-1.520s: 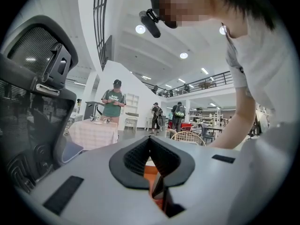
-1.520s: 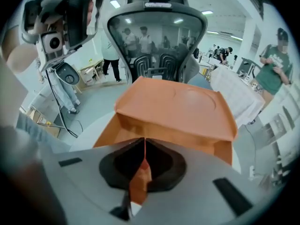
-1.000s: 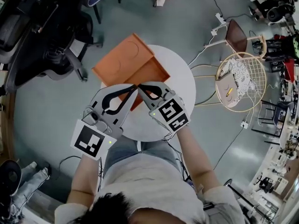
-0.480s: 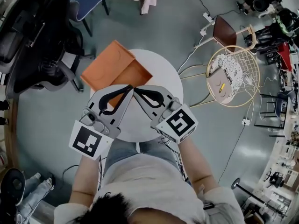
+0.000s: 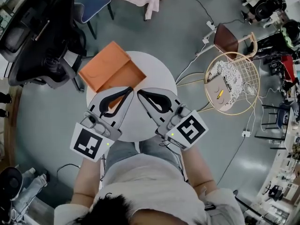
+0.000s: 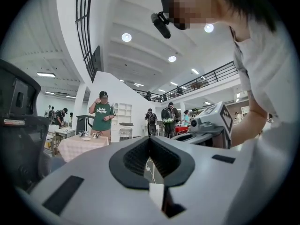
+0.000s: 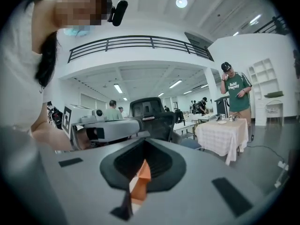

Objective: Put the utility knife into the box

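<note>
One round white table [image 5: 161, 76] carries one orange box [image 5: 111, 69] at eleven o'clock. Two grippers, left gripper [image 5: 130, 89] at seven, right gripper [image 5: 140, 93] at five, both jaws pressed together, empty.

We found the far right part of the round table [image 5: 157, 68] bare, so a gripper could pass there freely. The open orange box [image 5: 112, 69] took up the far left of the tabletop, its lid hanging past the edge. The left gripper [image 5: 130, 90] and right gripper [image 5: 139, 93] hung over the near half with jaws closed. Their tips lay close together at the box's near edge, with only a narrow gap between them. Off the table, a black office chair [image 5: 37, 36] crowded the left side, and a wire chair [image 5: 232, 83] stood well apart on the right.
</note>
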`<state>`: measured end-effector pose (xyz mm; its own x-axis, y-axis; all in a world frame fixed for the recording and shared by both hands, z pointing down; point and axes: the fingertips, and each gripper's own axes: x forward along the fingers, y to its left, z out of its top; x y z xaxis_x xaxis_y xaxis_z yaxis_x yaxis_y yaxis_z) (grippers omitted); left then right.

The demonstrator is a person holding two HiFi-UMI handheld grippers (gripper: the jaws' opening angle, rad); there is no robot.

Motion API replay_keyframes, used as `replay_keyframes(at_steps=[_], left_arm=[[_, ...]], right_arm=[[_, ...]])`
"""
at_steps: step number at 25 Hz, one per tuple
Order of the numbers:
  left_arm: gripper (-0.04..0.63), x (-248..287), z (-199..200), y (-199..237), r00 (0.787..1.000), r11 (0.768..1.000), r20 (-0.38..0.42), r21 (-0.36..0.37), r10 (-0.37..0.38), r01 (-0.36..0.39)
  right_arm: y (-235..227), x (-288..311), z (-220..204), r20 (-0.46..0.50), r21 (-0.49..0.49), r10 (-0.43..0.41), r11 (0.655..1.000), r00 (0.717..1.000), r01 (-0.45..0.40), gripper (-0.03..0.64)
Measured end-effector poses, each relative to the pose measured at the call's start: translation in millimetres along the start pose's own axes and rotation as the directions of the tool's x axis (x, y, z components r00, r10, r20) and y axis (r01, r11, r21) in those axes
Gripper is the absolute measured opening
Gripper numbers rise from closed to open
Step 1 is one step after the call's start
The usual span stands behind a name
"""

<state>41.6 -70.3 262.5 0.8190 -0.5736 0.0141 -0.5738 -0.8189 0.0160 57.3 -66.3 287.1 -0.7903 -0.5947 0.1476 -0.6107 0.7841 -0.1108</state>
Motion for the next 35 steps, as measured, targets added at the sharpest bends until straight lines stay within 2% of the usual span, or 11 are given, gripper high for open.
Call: replay_keyframes(at_steps=[16,23,35], left_arm=[[0.009,11,15,-46,0.998,0.997,0.026,0.033,0.062,-0.063],[0.009,7,19,-50,0.996,0.995,0.036,0.042,0.084,-0.085],[0.009,-3,25,-46,0.996,0.996,0.044,0.047,0.071,-0.073]], right_arm=[[7,-55,38,0.109,-0.050,0.079,0.996,0.991,-0.074,0.008],[12,-59,44,0.128,-0.060,0.101,0.994,0.987,-0.094,0.008],[22,-51,53,0.146,-0.071,0.091,0.994,0.985,-0.082,0.008]])
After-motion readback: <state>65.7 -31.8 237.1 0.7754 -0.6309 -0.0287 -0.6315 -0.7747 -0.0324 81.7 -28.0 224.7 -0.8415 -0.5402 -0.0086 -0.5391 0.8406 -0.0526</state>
